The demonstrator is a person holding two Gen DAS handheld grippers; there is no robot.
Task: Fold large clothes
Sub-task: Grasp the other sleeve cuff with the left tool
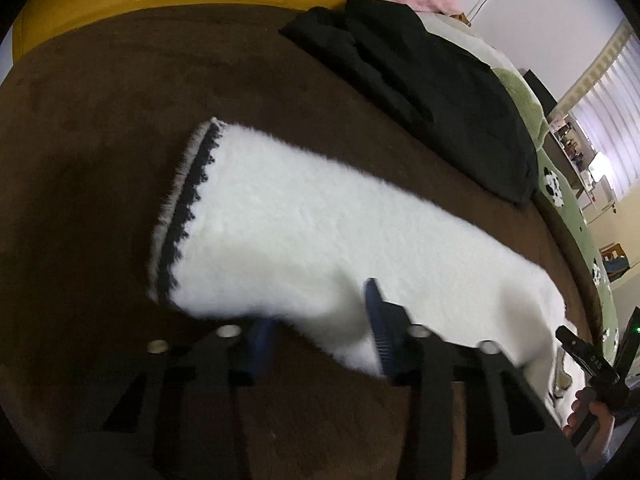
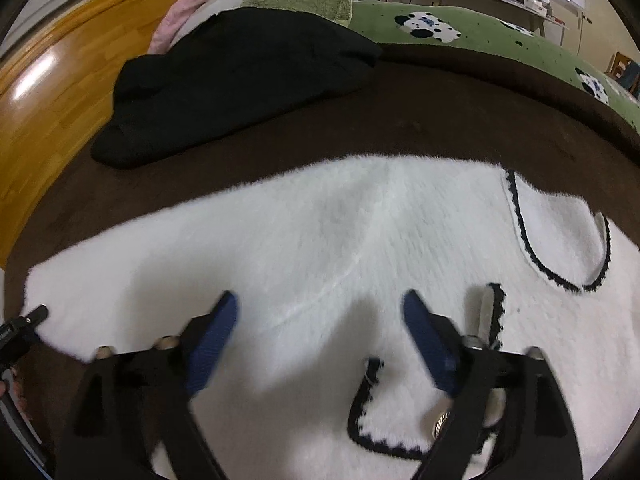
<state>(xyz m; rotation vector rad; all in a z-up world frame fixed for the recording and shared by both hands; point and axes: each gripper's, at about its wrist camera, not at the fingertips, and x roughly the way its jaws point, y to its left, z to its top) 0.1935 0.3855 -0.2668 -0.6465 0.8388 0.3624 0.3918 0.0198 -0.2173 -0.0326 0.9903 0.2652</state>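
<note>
A white fluffy garment with black scalloped trim [image 1: 320,236] lies spread on a dark brown bed cover [image 1: 100,120]. In the left wrist view its sleeve stretches away, cuff [image 1: 180,216] at the far left. My left gripper [image 1: 320,312] is open at the sleeve's near edge, with fabric between its blue fingers [image 1: 378,320]. In the right wrist view the garment's body [image 2: 320,232] fills the middle, with a trimmed neckline [image 2: 560,248] at right. My right gripper [image 2: 320,308] is open just above the fabric, holding nothing. A gold button [image 2: 440,424] shows near its right finger.
A folded black garment [image 2: 240,80] lies on the brown cover [image 2: 440,120] beyond the white one. A green blanket with cow patches [image 2: 460,32] and a pink cloth [image 2: 184,16] lie further back. A wooden headboard [image 2: 48,112] stands at left. The left gripper's tip shows in the right wrist view [image 2: 28,320].
</note>
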